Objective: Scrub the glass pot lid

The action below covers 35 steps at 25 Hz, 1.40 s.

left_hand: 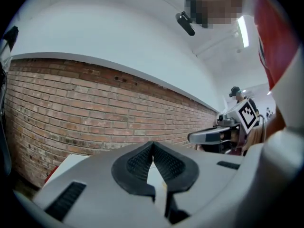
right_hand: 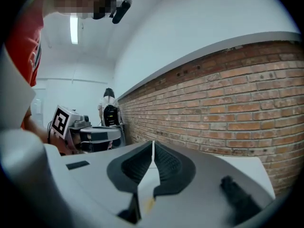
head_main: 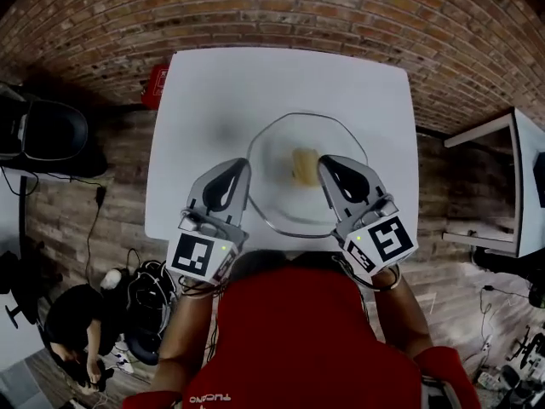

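A clear glass pot lid point(head_main: 281, 143) with a metal rim lies on the white table point(head_main: 204, 83), in the head view's middle. A small yellowish sponge point(head_main: 304, 164) rests on or under the glass near its centre. My left gripper point(head_main: 245, 164) hovers at the lid's near-left rim, jaws shut and empty. Over the lid's near-right part my right gripper point(head_main: 324, 162) is also shut and holds nothing, its tip close beside the sponge. In the left gripper view the pads point(left_hand: 153, 148) meet; the right gripper view shows the same for the right gripper's pads point(right_hand: 153, 148).
A brick wall point(head_main: 281, 7) runs behind the table. A red object point(head_main: 157, 83) sits at the table's far-left corner on the floor. Cables and a black chair point(head_main: 51, 135) lie to the left; another white table point(head_main: 519, 186) stands at the right.
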Each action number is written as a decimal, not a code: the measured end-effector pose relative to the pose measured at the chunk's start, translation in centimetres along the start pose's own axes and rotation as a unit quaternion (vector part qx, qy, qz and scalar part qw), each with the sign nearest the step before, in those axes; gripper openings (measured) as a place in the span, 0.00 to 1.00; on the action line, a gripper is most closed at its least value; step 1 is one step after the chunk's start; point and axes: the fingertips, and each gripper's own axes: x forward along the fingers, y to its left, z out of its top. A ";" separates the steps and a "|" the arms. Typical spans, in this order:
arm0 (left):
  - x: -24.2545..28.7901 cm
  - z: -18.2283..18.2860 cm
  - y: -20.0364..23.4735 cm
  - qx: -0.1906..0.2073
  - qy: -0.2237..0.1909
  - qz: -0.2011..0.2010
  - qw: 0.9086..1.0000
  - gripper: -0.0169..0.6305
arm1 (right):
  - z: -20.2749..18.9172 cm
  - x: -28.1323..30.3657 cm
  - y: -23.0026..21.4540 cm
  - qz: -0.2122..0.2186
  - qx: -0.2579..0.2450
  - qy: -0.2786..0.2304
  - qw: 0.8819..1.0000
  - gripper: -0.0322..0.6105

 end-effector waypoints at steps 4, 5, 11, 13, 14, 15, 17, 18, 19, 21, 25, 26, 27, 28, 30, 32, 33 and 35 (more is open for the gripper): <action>0.7 -2.1 1.9 -0.008 0.048 -0.015 0.999 0.05 | -1.9 0.6 -0.5 -0.043 0.007 0.038 0.998 0.10; 1.0 -2.7 2.2 -0.014 0.056 -0.018 0.998 0.05 | -2.4 0.8 -0.6 -0.049 0.011 0.050 0.997 0.10; 2.7 -6.9 3.8 -0.072 0.116 -0.019 0.990 0.06 | -5.9 1.9 -2.1 -0.081 0.038 0.112 0.990 0.10; 3.1 -8.3 4.0 -0.099 0.135 -0.022 0.986 0.06 | -7.0 2.3 -2.4 -0.086 0.047 0.128 0.987 0.12; 3.2 -8.9 4.1 -0.110 0.144 -0.022 0.983 0.06 | -7.5 2.5 -2.4 -0.088 0.050 0.136 0.986 0.15; 3.2 -9.5 4.2 -0.118 0.154 -0.020 0.981 0.06 | -8.0 2.7 -2.5 -0.090 0.053 0.144 0.984 0.19; 3.4 -10.7 4.2 -0.136 0.175 -0.023 0.975 0.07 | -9.0 2.9 -2.8 -0.098 0.059 0.160 0.980 0.24; 3.7 -11.2 4.0 -0.149 0.185 -0.030 0.971 0.18 | -9.5 2.9 -3.1 -0.102 0.062 0.169 0.978 0.25; 3.9 -11.7 3.9 -0.162 0.195 -0.037 0.967 0.27 | -10.1 3.0 -3.3 -0.106 0.066 0.179 0.976 0.26; 4.1 -12.7 3.9 -0.179 0.211 -0.041 0.960 0.29 | -11.3 3.2 -3.5 -0.109 0.075 0.199 0.971 0.26; 4.6 -14.9 3.9 -0.204 0.244 -0.044 0.947 0.31 | -13.8 3.6 -3.6 -0.110 0.102 0.233 0.961 0.28; 4.7 -15.4 3.9 -0.212 0.252 -0.045 0.943 0.31 | -14.2 3.7 -3.6 -0.110 0.108 0.239 0.959 0.29; 4.8 -15.8 4.0 -0.220 0.261 -0.045 0.939 0.31 | -14.6 3.8 -3.5 -0.110 0.113 0.244 0.957 0.29; 4.9 -16.2 4.1 -0.228 0.269 -0.045 0.935 0.31 | -15.0 3.9 -3.4 -0.110 0.117 0.249 0.955 0.30; 4.9 -17.1 4.3 -0.242 0.285 -0.044 0.926 0.31 | -15.5 4.1 -3.3 -0.111 0.123 0.258 0.952 0.30; 4.9 -17.8 4.4 -0.250 0.300 -0.044 0.919 0.31 | -16.0 4.2 -3.3 -0.112 0.125 0.267 0.949 0.30; 4.9 -18.1 4.4 -0.253 0.306 -0.044 0.917 0.31 | -16.2 4.3 -3.3 -0.112 0.125 0.271 0.948 0.30; 5.0 -18.4 4.3 -0.257 0.313 -0.045 0.913 0.31 | -16.5 4.4 -3.3 -0.112 0.124 0.278 0.946 0.30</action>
